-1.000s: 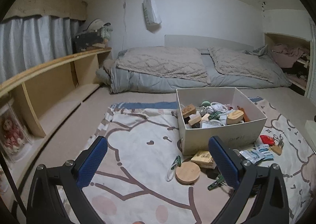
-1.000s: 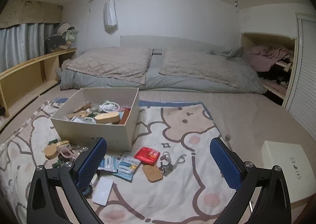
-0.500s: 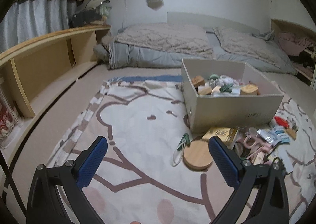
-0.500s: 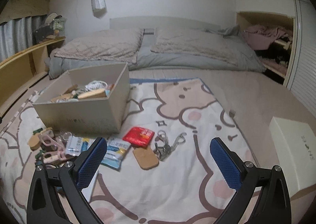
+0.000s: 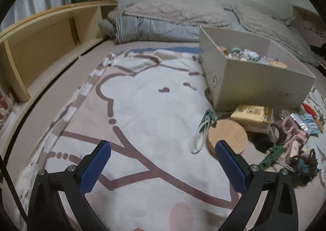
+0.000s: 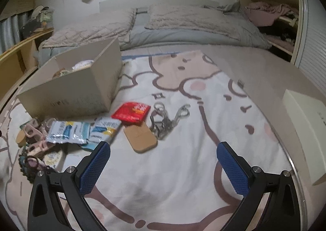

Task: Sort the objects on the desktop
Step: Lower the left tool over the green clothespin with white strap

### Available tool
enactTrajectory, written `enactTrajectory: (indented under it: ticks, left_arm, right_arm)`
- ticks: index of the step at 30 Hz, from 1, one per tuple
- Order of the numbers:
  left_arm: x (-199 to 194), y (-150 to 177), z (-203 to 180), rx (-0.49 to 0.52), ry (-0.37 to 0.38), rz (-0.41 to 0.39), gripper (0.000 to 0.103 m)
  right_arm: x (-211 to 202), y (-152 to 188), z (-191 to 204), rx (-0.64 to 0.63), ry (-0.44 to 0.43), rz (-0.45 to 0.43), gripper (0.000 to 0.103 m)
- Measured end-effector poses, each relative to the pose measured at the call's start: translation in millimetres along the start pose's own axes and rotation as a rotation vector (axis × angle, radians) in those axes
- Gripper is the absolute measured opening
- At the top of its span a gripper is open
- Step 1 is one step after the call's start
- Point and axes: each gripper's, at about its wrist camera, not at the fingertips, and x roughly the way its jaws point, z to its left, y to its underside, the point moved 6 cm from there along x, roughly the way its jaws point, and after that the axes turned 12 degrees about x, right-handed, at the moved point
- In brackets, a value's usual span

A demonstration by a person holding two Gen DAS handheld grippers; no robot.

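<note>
A beige open box (image 5: 254,86) holding several small items stands on a patterned blanket; it also shows in the right wrist view (image 6: 67,92). Loose items lie in front of it: a round wooden lid (image 5: 227,136), a yellow packet (image 5: 252,115), green clips (image 5: 203,127), pink scissors (image 5: 289,129), a red packet (image 6: 131,112), blue-white sachets (image 6: 69,132), a tan wooden piece (image 6: 140,136) and a metal key bunch (image 6: 165,121). My left gripper (image 5: 163,161) is open and empty, low over the blanket left of the lid. My right gripper (image 6: 163,161) is open and empty, just short of the tan piece.
A bed with grey quilts (image 5: 173,13) lies behind the box. A wooden shelf unit (image 5: 40,33) runs along the left. A white shoebox lid (image 6: 305,129) sits at the right on the floor. A closet with clothes (image 6: 273,15) is at the far right.
Both grippers have dropped lower and moved forward toward the loose items beside the box; the items now look larger and closer. Both stay open and empty.
</note>
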Motion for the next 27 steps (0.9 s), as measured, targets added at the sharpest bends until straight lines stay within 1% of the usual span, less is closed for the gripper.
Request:
enactTrajectory:
  ticks: [7,10,13,16,18,21,24,27]
  left_arm:
    - [30.6,4.3,-7.8,-0.011,0.015,0.089,0.103]
    - [39.7,2.3,-6.2,-0.016,-0.008,0.098,0.103]
    - [51.6,1.2,-5.5,-0.016,-0.013,0.128,0.103]
    - [63.1,4.7,-1.7,-0.019,-0.053,0.176,0.103]
    - [66.8,8.2,1.5,-0.024,-0.080,0.201,0.103]
    - [66.8,11.5,6.1,-0.027,-0.103,0.211,0.103]
    - [62.8,17.4,9.5,-0.015,-0.123,0.219,0.103]
    - [59.0,25.4,11.5,-0.013,-0.119,0.227,0.103]
  right_arm:
    - [21.8,19.3,3.5,-0.045,0.032,0.082,0.103]
    - [28.6,26.1,3.7,-0.048,0.029,0.126,0.103]
    - [31.7,31.0,2.1,-0.044,0.033,0.139,0.103]
    - [35.8,34.9,1.9,-0.041,0.036,0.163,0.103]
    - [40.0,37.6,2.5,-0.040,0.030,0.184,0.103]
    - [45.6,46.6,2.1,-0.038,0.020,0.235,0.103]
    - [45.7,48.9,1.6,-0.032,0.018,0.244,0.103]
    - [47.0,52.1,2.5,-0.035,0.028,0.256,0.103]
